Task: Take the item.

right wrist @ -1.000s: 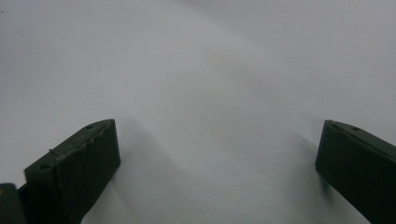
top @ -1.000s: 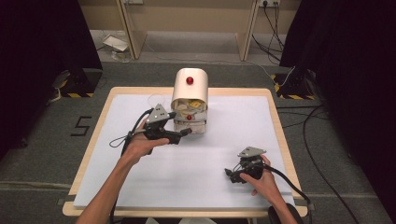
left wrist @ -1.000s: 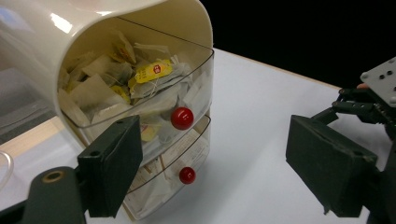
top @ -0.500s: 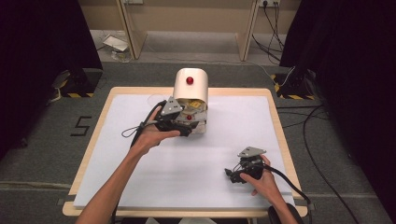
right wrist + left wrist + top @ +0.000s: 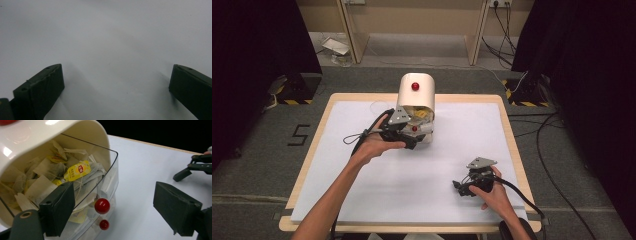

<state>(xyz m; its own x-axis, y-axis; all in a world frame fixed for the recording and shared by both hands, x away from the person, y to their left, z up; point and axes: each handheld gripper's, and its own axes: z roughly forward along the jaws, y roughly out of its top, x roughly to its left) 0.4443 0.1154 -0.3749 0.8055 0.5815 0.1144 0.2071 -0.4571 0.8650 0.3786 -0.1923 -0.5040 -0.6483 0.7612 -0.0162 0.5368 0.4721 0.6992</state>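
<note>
1. High view placed the cream tea-bag dispenser (image 5: 416, 97) just above the middle of the frame, standing on the white worktop (image 5: 337, 190) with a red knob on its rounded top.
2. At the dispenser's lower front, the left gripper (image 5: 412, 140) reached in from the left, the person's left hand (image 5: 374, 145) wrapped round its body.
3. Left gripper view showed the left gripper's fingers (image 5: 60, 207) spread wide and holding nothing – one at lower left in front of the clear drawer (image 5: 110, 177), the other at lower right over bare worktop.
4. The clear drawer stood pulled out from under the cream hood, packed with tea bags (image 5: 45, 170); a yellow tag (image 5: 77, 170) lay on top near the centre of that frame.
5. Two red knobs sat on the clear fronts, the upper knob (image 5: 102, 205) between the fingers and nearer the left-hand one, the lower knob (image 5: 104, 224) just beneath it.
6. The right gripper (image 5: 464, 187) lay low on the worktop at the lower right of the high view, well apart from the dispenser, with the right hand (image 5: 494, 192) on it.
7. Right gripper view showed its fingers (image 5: 42, 85) wide apart – empty, with plain white worktop between them.
</note>
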